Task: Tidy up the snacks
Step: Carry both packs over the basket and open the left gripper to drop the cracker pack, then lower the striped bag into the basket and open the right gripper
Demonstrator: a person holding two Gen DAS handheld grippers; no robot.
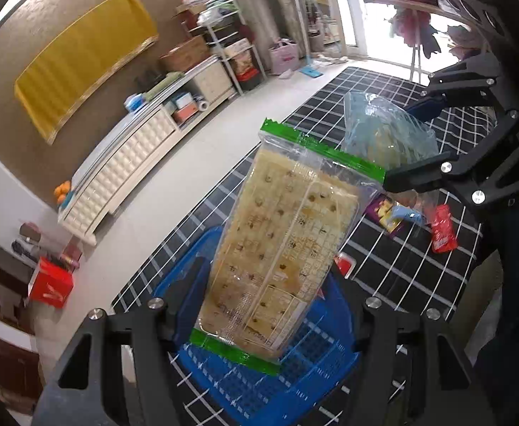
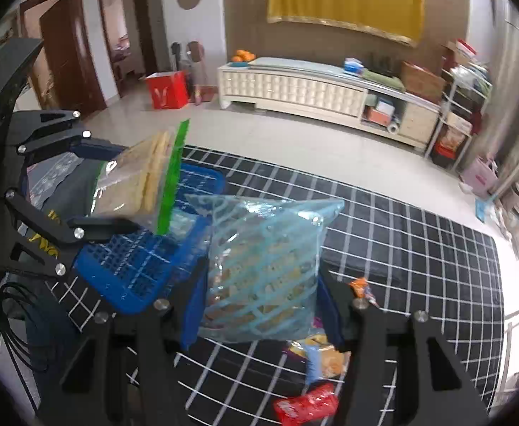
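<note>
My left gripper (image 1: 266, 277) is shut on a clear cracker packet (image 1: 288, 234) with green sealed ends and holds it upright above a blue plastic basket (image 1: 316, 365). In the right wrist view the same gripper (image 2: 117, 188) holds the cracker packet (image 2: 142, 181) over the basket (image 2: 131, 266). My right gripper (image 2: 263, 298) is shut on a clear bag with a light blue pattern (image 2: 266, 259), lifted off the table. From the left wrist that gripper (image 1: 412, 142) and its blue bag (image 1: 383, 131) hang just right of the crackers.
A black cloth with white grid lines (image 2: 401, 248) covers the table. On it lie a red packet (image 2: 305, 406), a purple and yellow packet (image 1: 387, 213) and a small orange snack (image 2: 362, 287). A white cabinet (image 2: 295, 88) stands across the floor.
</note>
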